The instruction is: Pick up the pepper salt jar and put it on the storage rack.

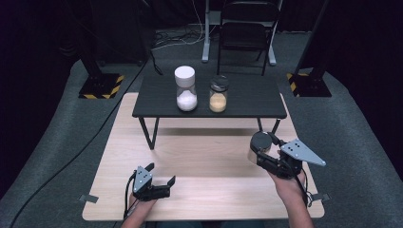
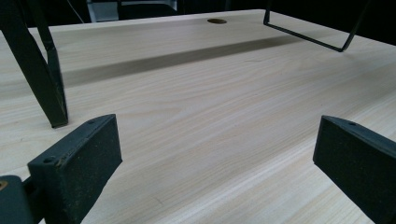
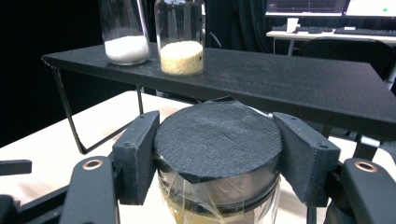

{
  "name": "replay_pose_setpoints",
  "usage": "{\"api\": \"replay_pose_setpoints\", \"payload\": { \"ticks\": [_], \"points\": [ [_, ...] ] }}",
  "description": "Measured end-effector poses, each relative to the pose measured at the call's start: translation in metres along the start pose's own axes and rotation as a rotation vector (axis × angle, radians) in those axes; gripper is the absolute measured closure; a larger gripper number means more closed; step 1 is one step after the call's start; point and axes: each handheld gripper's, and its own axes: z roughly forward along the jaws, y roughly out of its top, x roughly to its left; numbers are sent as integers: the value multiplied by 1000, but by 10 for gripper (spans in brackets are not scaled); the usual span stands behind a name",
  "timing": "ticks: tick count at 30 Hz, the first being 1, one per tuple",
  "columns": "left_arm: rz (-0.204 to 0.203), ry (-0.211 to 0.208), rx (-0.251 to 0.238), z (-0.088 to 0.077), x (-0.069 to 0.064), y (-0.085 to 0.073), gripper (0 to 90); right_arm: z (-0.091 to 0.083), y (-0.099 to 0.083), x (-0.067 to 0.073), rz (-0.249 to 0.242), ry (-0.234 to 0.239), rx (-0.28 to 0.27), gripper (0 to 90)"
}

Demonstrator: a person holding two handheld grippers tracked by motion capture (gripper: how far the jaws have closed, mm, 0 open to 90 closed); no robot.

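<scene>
right hand-held gripper [image 3: 217, 154] is pinching a black-lidded jar [image 3: 218, 140] by the lid rim, near right of the counter [image 1: 190, 161], in front of the black shelf [image 1: 252, 102]. risk: jaws are gripping only the lid, so the jar could be slipping or tipping, or clipping the shelf edge on the way up. left hand-held gripper [image 1: 159, 183] is sitting spread, holding nothing. right gripper view is showing the grip and plastic wrap under the lid; high view is showing the white-lidded jar [image 1: 186, 89] and tan-filled jar [image 1: 218, 94] on the shelf.

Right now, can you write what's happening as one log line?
right tongs: shut on jar | left tongs: open, nothing held | shelf: two jars
</scene>
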Motion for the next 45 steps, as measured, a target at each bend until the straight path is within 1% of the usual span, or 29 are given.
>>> {"api": "replay_pose_setpoints", "payload": {
  "ticks": [5,10,16,19,24,29,35,41,45],
  "points": [
    [2,1,-1,0,0,0,6,4,10,0,-14,2,-7,338],
    [-1,1,1,0,0,0,6,8,18,1,-15,13,-19,338],
    [1,3,1,0,0,0,7,13,24,-1,-5,21,-22,338],
    [3,4,1,0,0,0,7,16,28,-1,-12,13,-18,338],
    [4,5,0,0,-1,0,8,19,35,-2,-15,21,-25,338],
    [5,7,0,0,-1,0,7,22,37,-3,-27,23,-22,338],
    [6,8,-2,0,-1,0,7,24,40,-4,-19,39,-31,338],
    [6,10,3,0,-1,0,7,30,45,-3,-26,57,-34,338],
    [5,13,4,0,-1,0,7,34,50,-5,-25,64,-34,338]
  ]
}}
